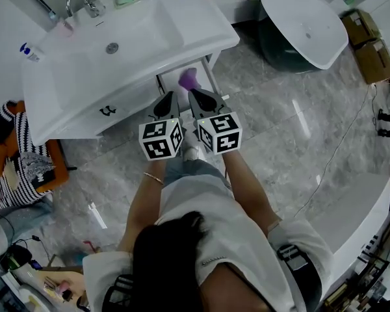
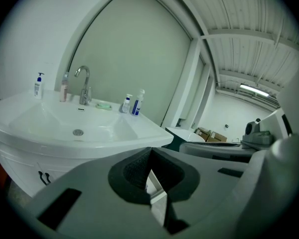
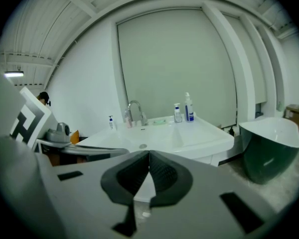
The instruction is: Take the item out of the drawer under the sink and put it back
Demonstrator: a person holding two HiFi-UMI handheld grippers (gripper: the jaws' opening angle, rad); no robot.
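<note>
View from above of a person standing at a white sink (image 1: 143, 41) on a cabinet, a tool in each hand, on a grey marble floor. A tap (image 1: 82, 2) and small bottles stand along the back edge of the sink.

Under the sink, the drawer (image 1: 214, 83) is pulled open toward the person. The item, a small purple object (image 1: 189, 78), lies inside it near the back. What kind of object it is cannot be made out.

The left tool (image 1: 167, 104) and the right tool (image 1: 203, 102) hang side by side just in front of the open drawer, pointing toward it, above and short of the purple object. Neither touches it. In each tool's own view the dark ribbed pads meet at their tips with nothing between them, so the left tool (image 2: 150, 153) and the right tool (image 3: 149, 157) are both closed and empty.

The drawer is open with the item still inside, so this looks like the approach to lifting it out. If so, the next move calls for spreading one tool's jaws, lowering it into the drawer and closing it around the purple object without knocking the drawer's side walls.
</note>
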